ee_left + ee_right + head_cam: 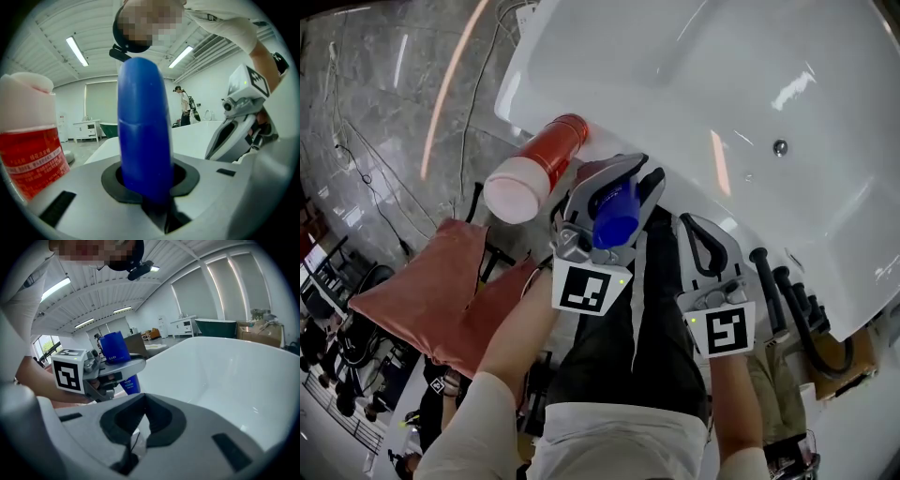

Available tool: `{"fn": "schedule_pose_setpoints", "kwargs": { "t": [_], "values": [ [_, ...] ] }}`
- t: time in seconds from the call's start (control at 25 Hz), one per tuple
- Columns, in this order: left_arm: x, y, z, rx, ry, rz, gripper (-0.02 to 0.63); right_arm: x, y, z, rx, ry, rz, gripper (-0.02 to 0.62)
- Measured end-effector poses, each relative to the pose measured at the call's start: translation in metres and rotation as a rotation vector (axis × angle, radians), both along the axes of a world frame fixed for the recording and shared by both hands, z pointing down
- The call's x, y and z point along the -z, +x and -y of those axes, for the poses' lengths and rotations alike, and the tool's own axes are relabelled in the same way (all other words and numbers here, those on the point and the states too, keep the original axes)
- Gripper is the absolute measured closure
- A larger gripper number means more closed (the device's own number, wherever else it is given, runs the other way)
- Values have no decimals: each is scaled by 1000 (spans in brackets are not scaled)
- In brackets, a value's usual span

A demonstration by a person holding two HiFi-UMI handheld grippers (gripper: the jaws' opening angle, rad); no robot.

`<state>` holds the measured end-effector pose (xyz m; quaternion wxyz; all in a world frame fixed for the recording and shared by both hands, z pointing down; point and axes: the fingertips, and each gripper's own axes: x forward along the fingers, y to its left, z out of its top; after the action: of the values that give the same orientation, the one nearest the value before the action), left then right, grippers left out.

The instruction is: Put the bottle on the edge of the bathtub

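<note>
So from where I'm standing this is the carry bit: the left gripper (634,176) has its jaws clamped on the blue bottle (614,212), roughly upright, up in the air right at the near rim of the tub (675,56) and not set down yet. The right gripper (701,234) is just beside it with the jaws closed on nothing, so it looks like it's along for the ride. There's already 1 red bottle (548,157) with a white cap that looks parked on the rim just left of the blue one. I'd guess the next move is easing the blue bottle over a flat stretch of rim, clear of the red one, lowering it till the base sits square, and only then letting the jaws go. That rim is glossy white, curved and not wide, so a tilted drop could slide it into the basin or knock the neighbour. The tub is bare inside apart from the drain (780,147). Room-wise it's grey marble floor (384,75) with cables running over it, a pink cloth (441,291) on something by the tub, strip lights overhead, and further back a green tub (108,129) and a white cabinet (86,129), showroom vibes.
</note>
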<state>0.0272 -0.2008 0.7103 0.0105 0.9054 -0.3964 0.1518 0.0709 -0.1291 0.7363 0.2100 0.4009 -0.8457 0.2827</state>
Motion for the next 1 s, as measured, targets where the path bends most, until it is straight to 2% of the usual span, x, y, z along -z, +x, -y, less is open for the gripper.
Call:
{"fn": "schedule_pose_setpoints", "kwargs": {
  "t": [0.6, 1.0],
  "values": [
    [-20, -14, 1, 35, 0, 5, 517, -22, -4, 2, 14, -9, -8, 592],
    [-18, -12, 4, 18, 31, -10, 514, -31, -19, -4, 16, -30, 1, 592]
  ]
}}
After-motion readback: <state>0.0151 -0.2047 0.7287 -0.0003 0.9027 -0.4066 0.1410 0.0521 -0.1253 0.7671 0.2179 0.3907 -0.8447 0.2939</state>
